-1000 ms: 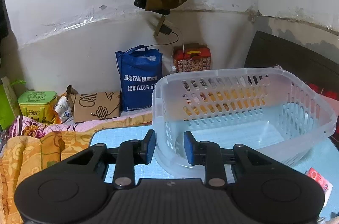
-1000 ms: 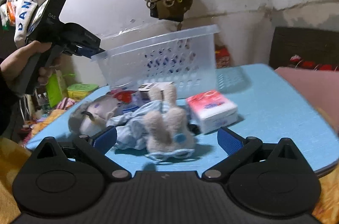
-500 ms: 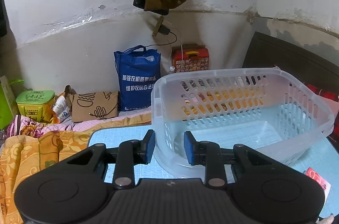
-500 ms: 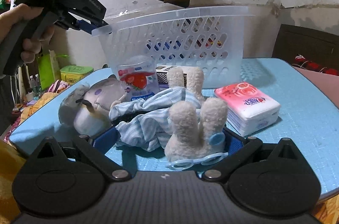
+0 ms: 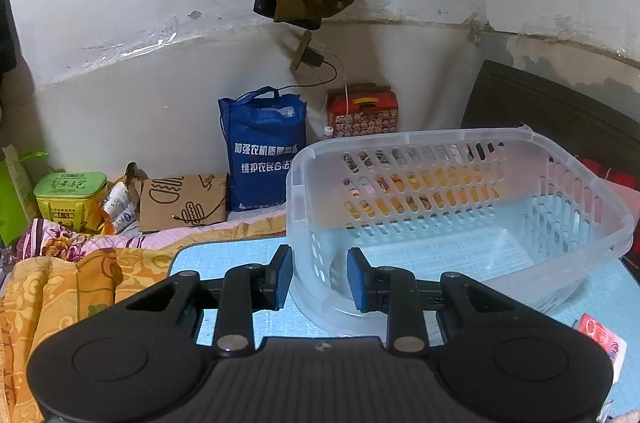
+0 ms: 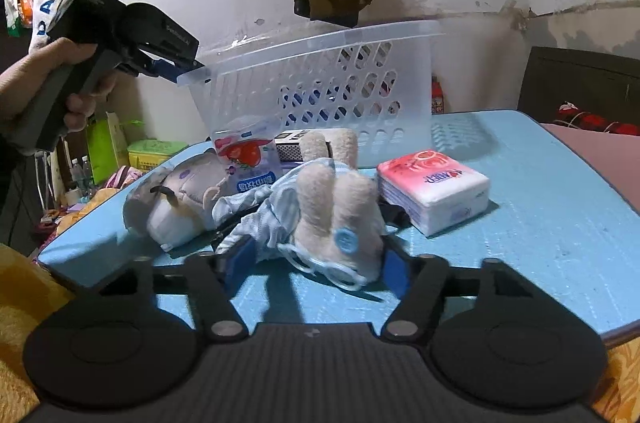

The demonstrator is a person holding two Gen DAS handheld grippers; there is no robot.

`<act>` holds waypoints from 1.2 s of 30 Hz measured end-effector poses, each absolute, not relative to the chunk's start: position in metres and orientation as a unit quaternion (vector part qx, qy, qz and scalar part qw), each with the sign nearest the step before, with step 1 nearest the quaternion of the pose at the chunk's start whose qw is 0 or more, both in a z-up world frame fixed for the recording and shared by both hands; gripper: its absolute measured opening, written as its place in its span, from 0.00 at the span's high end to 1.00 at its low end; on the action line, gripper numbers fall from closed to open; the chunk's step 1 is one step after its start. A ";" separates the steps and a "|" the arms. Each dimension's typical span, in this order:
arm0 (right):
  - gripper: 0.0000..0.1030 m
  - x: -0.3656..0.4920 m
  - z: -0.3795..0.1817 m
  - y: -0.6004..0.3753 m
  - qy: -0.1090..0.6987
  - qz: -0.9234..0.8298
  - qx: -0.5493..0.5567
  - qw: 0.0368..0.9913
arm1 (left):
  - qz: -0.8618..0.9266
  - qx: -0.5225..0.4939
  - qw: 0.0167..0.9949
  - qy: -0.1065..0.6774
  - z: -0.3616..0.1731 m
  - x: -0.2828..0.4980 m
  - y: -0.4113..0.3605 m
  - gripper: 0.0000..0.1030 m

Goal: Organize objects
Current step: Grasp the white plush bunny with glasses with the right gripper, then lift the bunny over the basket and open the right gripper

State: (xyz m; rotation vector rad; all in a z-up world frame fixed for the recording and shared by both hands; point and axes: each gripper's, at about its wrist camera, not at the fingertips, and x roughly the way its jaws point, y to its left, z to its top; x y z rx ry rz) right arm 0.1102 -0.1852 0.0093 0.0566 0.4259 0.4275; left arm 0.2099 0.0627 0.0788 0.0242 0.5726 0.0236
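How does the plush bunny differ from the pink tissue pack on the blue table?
The plush bunny is soft, beige and irregular, dressed in striped blue cloth; the tissue pack is a neat pink-and-white block. The bunny lies between the right gripper fingers as they close; the tissue pack sits untouched beside it. Both rest on the table before the basket.
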 end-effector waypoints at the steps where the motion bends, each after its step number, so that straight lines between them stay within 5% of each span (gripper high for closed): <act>1: 0.52 0.110 0.009 -0.187 0.210 0.207 0.027 0.955 | 0.012 0.013 0.959 0.282 0.079 0.210 0.062 0.68; 26: 0.55 0.084 0.095 -0.210 0.072 0.217 0.026 0.973 | 0.010 0.009 0.959 0.282 0.078 0.210 0.064 0.68; 36: 0.55 0.195 0.164 -0.190 0.086 0.235 0.024 0.968 | 0.011 0.008 0.959 0.283 0.078 0.210 0.063 0.68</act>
